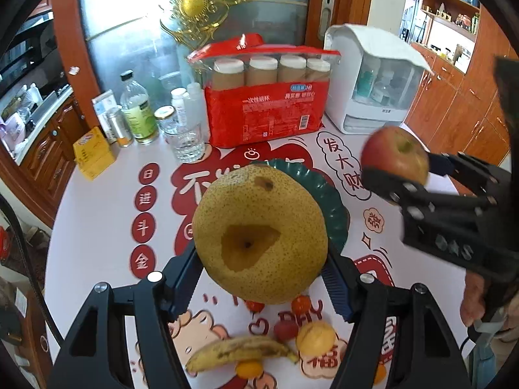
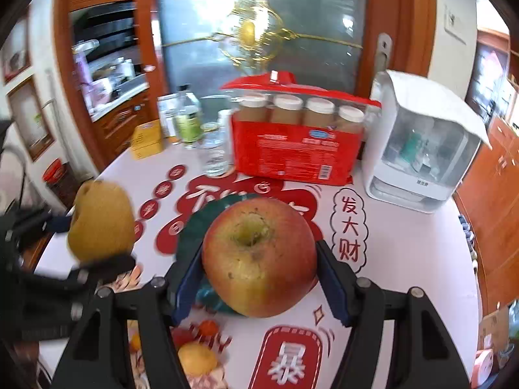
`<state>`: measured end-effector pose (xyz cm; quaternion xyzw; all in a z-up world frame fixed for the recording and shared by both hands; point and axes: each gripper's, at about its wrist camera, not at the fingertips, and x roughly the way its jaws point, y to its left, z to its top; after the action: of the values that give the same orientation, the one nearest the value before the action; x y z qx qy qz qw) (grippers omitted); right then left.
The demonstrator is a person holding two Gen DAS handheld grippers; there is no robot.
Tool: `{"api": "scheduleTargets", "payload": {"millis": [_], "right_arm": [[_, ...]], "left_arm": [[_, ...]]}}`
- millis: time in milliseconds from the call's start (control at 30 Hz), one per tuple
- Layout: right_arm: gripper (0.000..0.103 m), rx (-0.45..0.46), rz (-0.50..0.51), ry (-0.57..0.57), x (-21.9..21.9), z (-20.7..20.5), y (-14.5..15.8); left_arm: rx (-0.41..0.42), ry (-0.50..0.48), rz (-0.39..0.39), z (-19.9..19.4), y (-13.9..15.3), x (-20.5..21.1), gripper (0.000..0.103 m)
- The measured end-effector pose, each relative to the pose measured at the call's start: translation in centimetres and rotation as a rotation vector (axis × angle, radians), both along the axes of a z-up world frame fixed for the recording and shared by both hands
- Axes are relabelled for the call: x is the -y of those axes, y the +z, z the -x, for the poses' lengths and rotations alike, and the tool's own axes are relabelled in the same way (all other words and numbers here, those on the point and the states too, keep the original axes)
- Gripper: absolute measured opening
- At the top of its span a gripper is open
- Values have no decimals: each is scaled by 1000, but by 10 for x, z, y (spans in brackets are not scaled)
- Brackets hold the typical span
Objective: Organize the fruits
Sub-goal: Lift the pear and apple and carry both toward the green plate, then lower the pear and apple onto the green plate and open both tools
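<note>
Both views are bright with daylight pouring through the frosted glass door (image 1: 136, 42) at the back, which blows out to white glare at its upper left in the left wrist view. The glossy tabletop (image 1: 97, 227) is evenly lit with soft shadows. Fisheye curvature bends cabinets and walls, and the corners are vignetted black. The right wrist view is smeared by motion blur, strongest on the pear (image 2: 102, 222) at left; the left wrist view is sharper.

The pear (image 1: 259, 233) hangs above the plate (image 1: 327, 201); the banana (image 1: 236, 351) lies nearer; the cup pack (image 1: 262, 110) stands behind.
</note>
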<state>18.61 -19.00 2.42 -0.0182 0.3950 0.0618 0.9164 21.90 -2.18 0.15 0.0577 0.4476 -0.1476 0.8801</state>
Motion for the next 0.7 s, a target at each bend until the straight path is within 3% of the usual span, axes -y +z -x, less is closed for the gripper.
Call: {"api": "scheduleTargets", "payload": {"millis": [400, 700], "right_arm": [[66, -291, -104, -113, 5, -93, -126], [67, -361, -175, -140, 0, -116, -170]], "left_arm": [[-115, -18, -45, -51, -108, 23, 67], [-182, 12, 4, -72, -154, 25, 67]]}}
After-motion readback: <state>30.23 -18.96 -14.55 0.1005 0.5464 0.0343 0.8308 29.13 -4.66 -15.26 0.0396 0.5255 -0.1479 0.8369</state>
